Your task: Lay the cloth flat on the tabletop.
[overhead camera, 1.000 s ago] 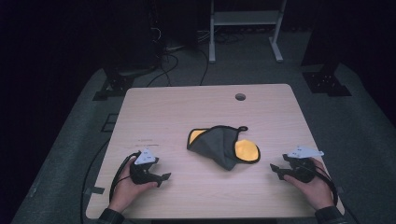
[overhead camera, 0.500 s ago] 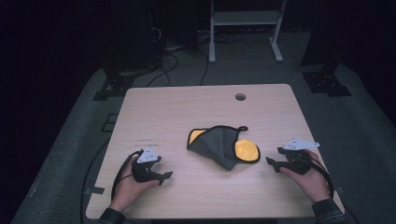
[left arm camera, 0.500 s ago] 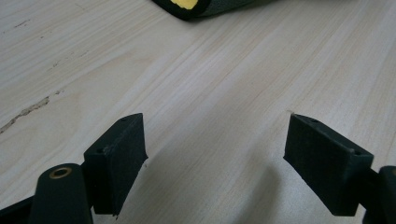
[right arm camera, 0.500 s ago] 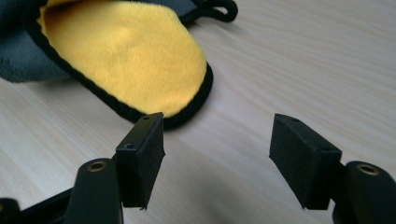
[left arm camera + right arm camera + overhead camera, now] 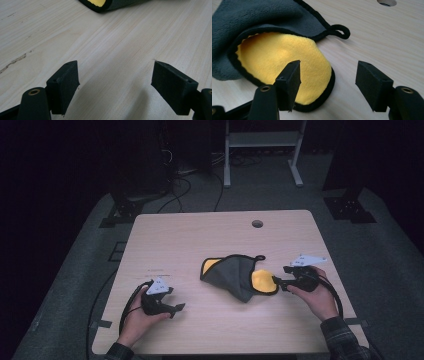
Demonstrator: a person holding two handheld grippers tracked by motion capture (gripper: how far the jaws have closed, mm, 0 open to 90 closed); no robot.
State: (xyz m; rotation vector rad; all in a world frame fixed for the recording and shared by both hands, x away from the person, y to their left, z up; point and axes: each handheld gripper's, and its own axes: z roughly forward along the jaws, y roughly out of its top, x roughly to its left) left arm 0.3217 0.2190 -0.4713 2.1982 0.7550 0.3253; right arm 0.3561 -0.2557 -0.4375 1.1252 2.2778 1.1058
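A crumpled cloth (image 5: 237, 275), grey on one side and yellow on the other with black trim and a small hanging loop (image 5: 340, 31), lies mid-table. My right gripper (image 5: 278, 282) is open at the cloth's right edge. In the right gripper view its jaws straddle the rim of the yellow flap (image 5: 284, 57), with nothing pinched between them. My left gripper (image 5: 178, 308) rests near the front left of the table, open and empty, pointing toward the cloth (image 5: 105, 3), which is a short way off.
The light wooden table (image 5: 190, 240) has a round cable hole (image 5: 257, 223) near its back edge. Beyond it are dark floor, cables and a white stand (image 5: 262, 140). Faint marks (image 5: 15, 61) lie on the wood left of my left gripper.
My right gripper has moved left across the table up to the cloth's yellow flap. The left gripper has edged slightly toward the cloth.
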